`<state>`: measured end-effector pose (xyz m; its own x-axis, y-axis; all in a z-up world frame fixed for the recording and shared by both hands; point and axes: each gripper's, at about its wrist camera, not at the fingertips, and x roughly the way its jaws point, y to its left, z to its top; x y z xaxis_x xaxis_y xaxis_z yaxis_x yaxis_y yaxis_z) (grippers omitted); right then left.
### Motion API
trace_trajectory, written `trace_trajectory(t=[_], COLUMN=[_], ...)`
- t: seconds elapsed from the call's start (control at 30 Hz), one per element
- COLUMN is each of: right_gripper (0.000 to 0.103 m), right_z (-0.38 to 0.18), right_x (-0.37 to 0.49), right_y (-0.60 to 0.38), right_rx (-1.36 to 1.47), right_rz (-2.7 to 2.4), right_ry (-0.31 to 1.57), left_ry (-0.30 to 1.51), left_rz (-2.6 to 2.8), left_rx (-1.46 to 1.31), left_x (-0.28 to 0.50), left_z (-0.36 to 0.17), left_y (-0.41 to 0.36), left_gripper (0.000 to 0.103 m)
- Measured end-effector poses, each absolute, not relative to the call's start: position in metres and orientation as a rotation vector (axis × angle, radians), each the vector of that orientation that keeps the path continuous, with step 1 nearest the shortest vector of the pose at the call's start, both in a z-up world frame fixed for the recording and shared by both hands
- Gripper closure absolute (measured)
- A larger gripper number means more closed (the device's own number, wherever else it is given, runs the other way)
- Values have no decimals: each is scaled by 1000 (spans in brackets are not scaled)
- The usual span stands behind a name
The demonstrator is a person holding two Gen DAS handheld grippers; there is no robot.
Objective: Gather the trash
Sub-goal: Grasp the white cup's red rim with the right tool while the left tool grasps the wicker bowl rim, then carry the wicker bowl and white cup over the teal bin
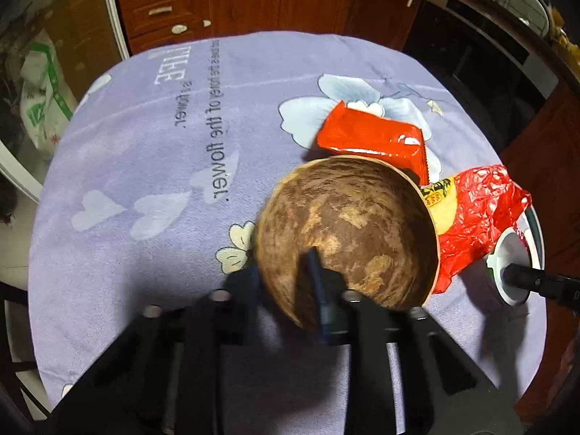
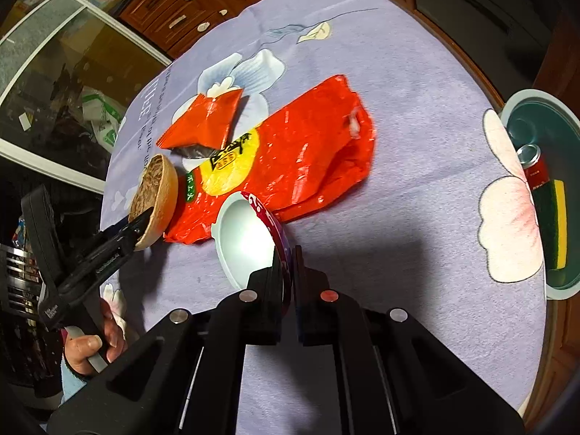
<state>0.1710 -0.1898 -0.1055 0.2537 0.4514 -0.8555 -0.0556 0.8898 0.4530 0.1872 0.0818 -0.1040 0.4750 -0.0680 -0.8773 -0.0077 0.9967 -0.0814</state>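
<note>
My left claw (image 1: 286, 275) grips the near rim of the shell (image 1: 348, 232); my right claw (image 2: 288, 268) pinches the cup (image 2: 246, 239) rim. Both sit beside the bag (image 2: 308, 152) on the surface (image 1: 145, 166).

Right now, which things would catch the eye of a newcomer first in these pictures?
The big red plastic bag lies across the middle of the lilac tablecloth. Left of it, the left tongs grip the rim of a brown coconut shell. In front, the right tongs pinch a white cup.
</note>
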Motion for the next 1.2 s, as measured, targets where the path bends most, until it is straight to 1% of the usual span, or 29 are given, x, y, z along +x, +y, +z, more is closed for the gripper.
trace_trajectory(t=[0.07,0.17,0.43,0.6,0.9,1.2], right_gripper=[98,98,98,98,98,98], right_z=[-105,-102,-85,-73,-52,-37], right_x=[171,169,159,153,133,114], right_y=[-194,-201,-217,-228,-275,-343], right_rx=[372,387,423,447,504,576], right_rz=[353,353,367,370,336,260], right_ry=[1268,1254,1202,1163,1082,991], left_ry=[1050,1006,930,902,879,889], left_rz=[-26,5,34,-18,-148,-302], left_rx=[-68,-37,-58,-72,-18,94], left_x=[182,172,149,139,130,130], left_z=[-96,-80,-38,-15,9,19], left_y=[82,80,84,69,9,-76], left_gripper=[93,98,98,98,98,98])
